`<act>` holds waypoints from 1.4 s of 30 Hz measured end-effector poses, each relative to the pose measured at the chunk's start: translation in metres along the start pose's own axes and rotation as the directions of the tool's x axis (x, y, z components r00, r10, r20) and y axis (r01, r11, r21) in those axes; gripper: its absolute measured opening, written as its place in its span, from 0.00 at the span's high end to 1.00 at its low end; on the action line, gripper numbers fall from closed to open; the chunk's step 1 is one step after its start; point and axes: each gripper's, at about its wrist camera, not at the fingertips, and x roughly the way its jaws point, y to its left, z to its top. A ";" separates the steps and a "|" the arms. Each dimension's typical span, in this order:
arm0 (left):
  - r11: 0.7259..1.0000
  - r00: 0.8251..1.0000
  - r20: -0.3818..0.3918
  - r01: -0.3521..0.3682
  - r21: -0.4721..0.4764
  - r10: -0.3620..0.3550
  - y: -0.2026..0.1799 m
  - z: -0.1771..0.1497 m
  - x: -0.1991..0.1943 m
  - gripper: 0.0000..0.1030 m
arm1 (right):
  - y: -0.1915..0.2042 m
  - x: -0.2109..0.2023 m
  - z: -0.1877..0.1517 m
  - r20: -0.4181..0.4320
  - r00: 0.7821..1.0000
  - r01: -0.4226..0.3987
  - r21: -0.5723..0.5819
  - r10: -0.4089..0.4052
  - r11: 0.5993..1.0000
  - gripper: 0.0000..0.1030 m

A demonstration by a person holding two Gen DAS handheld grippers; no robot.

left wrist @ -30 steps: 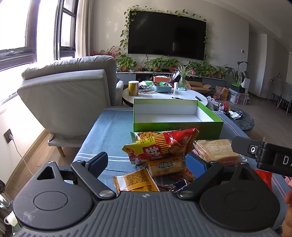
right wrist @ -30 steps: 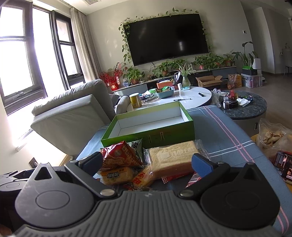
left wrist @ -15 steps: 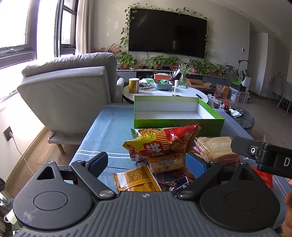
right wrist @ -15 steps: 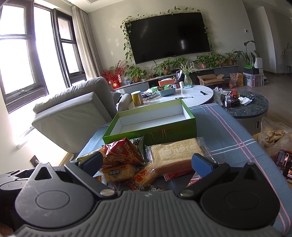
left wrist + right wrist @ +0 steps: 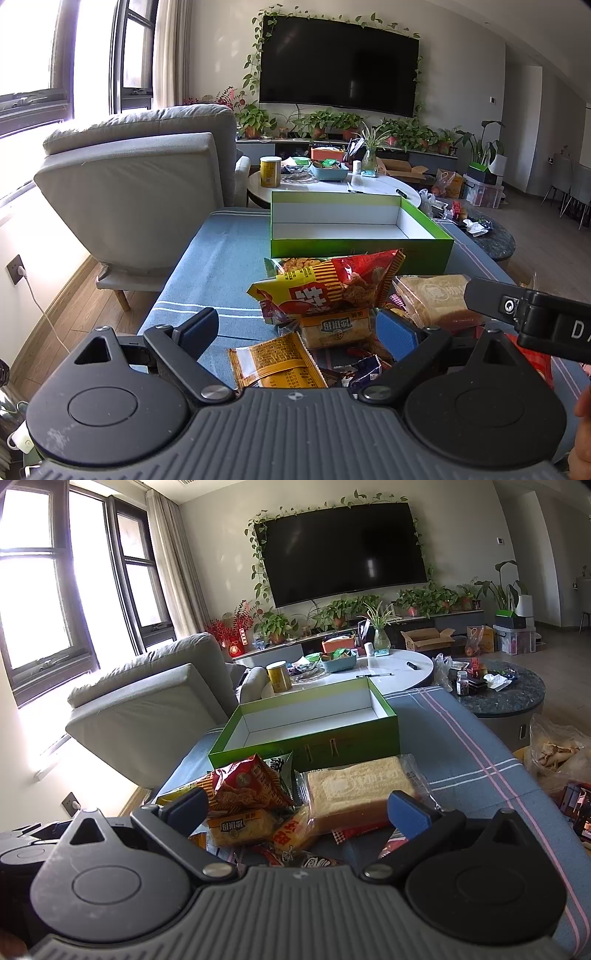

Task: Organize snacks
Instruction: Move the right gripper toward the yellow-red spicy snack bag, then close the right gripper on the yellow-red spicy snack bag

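A pile of snack packets lies on the blue striped cloth (image 5: pixel 221 266). On top is a red and yellow chip bag (image 5: pixel 325 288), also in the right wrist view (image 5: pixel 243 786). Below it sit a small yellow cracker pack (image 5: pixel 334 328), an orange packet (image 5: pixel 277 363) and a wrapped bread slice (image 5: pixel 432 299), which also shows in the right wrist view (image 5: pixel 358 794). An empty green box (image 5: pixel 358 247) with a white inside stands behind the pile, also seen from the right wrist (image 5: pixel 314 738). My left gripper (image 5: pixel 299 328) and right gripper (image 5: pixel 295 808) are open and empty, just above the pile's near side.
A grey armchair (image 5: pixel 136 192) stands left of the table. A round white table (image 5: pixel 332 184) with a yellow can and clutter is behind the box. A dark round table (image 5: pixel 498 690) and a snack bag (image 5: pixel 557 753) are to the right. The right gripper's body (image 5: pixel 532 321) crosses the left view.
Both grippers have dropped slightly and edged closer to the snack pile; the pile and box appear a little lower and nearer. Jaws remain open.
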 end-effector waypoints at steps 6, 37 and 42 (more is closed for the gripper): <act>1.000 1.000 0.000 0.000 -0.001 0.000 0.000 0.000 0.000 0.11 | 0.000 0.000 0.000 0.000 1.000 0.001 -0.001 -0.001 1.000 0.24; 0.995 0.999 0.004 0.036 -0.089 -0.035 0.044 -0.007 0.034 0.11 | 0.003 0.021 -0.001 0.013 0.984 -0.172 -0.131 0.175 0.976 0.24; 0.993 0.995 0.021 0.096 -0.069 -0.095 0.052 -0.005 0.055 0.11 | 0.005 0.041 0.007 -0.011 0.972 -0.232 -0.177 0.234 0.956 0.24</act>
